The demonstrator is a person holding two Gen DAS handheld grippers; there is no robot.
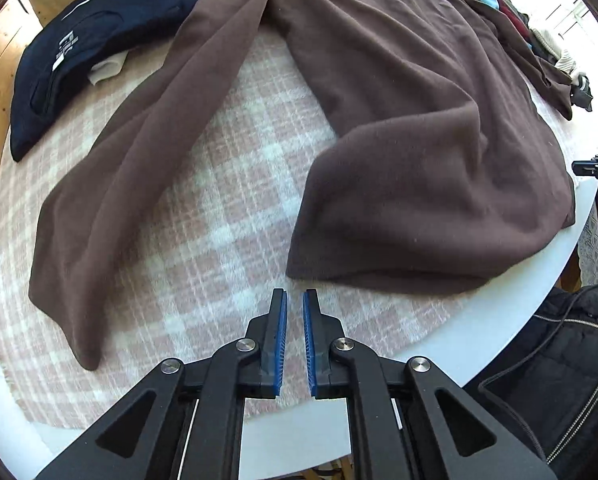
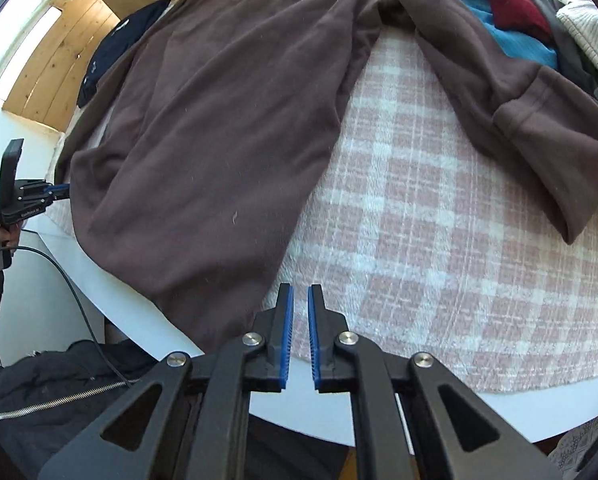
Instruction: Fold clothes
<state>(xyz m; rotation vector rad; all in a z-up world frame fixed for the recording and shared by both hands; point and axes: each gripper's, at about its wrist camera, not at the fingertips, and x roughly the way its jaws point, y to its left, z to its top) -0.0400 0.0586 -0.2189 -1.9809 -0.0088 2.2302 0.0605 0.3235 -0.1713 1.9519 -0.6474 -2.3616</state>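
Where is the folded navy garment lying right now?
In the left wrist view, the navy garment lies upper left on the checked blanket, beside the brown sweater's sleeve.

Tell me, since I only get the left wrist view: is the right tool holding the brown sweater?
Observer: No. In the right wrist view the right tool is shut with nothing between its pads, and it sits over the table's edge beside the brown sweater.
Reviewer: Where does the sweater's far sleeve end?
Observer: Its cuff lies on the checked blanket, apart from the sweater's body.
Reviewer: What is in the pile behind it?
Observer: A blue garment, a red garment and a cream knit.
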